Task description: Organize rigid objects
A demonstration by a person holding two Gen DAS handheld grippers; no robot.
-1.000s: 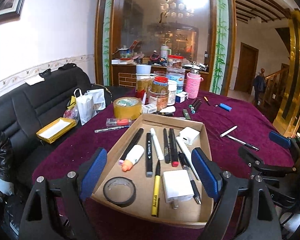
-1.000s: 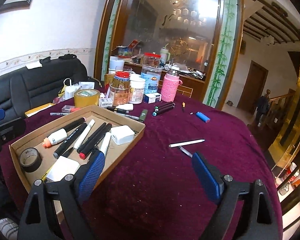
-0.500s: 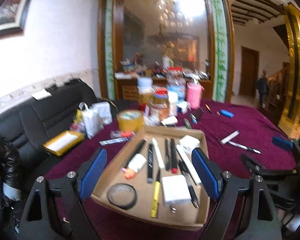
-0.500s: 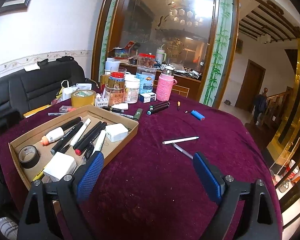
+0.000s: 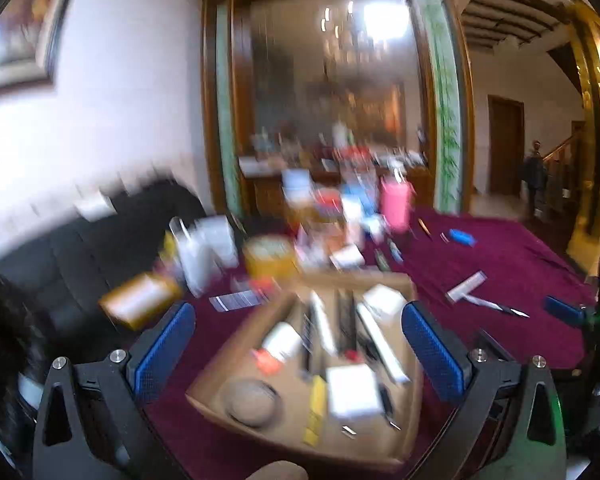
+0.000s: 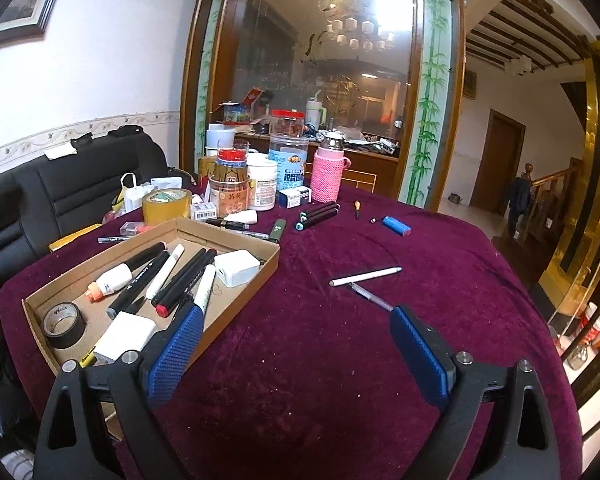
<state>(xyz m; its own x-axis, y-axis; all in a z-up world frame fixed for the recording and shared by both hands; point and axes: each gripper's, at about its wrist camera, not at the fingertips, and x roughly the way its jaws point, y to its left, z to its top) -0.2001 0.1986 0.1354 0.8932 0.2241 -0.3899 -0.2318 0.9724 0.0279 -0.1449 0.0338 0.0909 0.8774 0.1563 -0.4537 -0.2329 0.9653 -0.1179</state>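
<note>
**Two open hand-held grippers, one filled box**

My right hand-held gripper [image 6: 294, 350] hung wide and empty above the counter [image 6: 320, 360]; my left hand-held gripper [image 5: 298, 350] gaped wide too, its view blurred. The cardboard box [image 6: 260, 276] held one tape roll [image 6: 64, 324], two white chargers and several markers. Beyond it, on the cloth, lay two loose pens [image 6: 366, 276], then one blue lighter [image 6: 396, 225].

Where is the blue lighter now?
In the right wrist view the blue lighter lies on the purple tablecloth, right of the pink bottle, outside the cardboard box.
</note>
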